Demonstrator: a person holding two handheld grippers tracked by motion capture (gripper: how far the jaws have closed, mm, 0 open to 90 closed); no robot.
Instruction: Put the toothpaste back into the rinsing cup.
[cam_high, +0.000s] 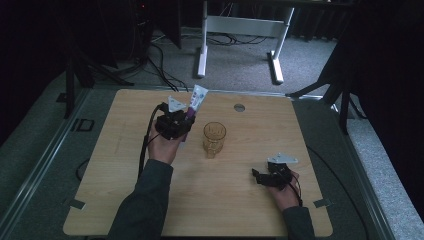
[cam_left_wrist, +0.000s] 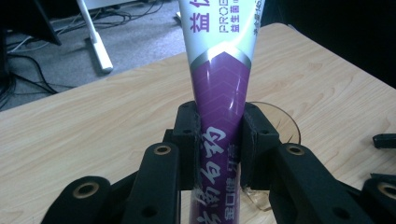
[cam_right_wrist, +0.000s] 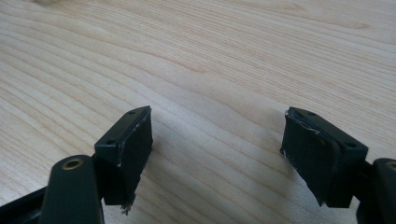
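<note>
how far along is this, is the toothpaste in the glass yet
Not yet. Done: the left gripper is shut on the purple and white toothpaste tube and holds it off the wooden table. In hand: the tube sits up beside the amber glass, not inside it. Left: probably moving the tube over the glass and letting go. The right gripper rests open, apart from both.
</note>
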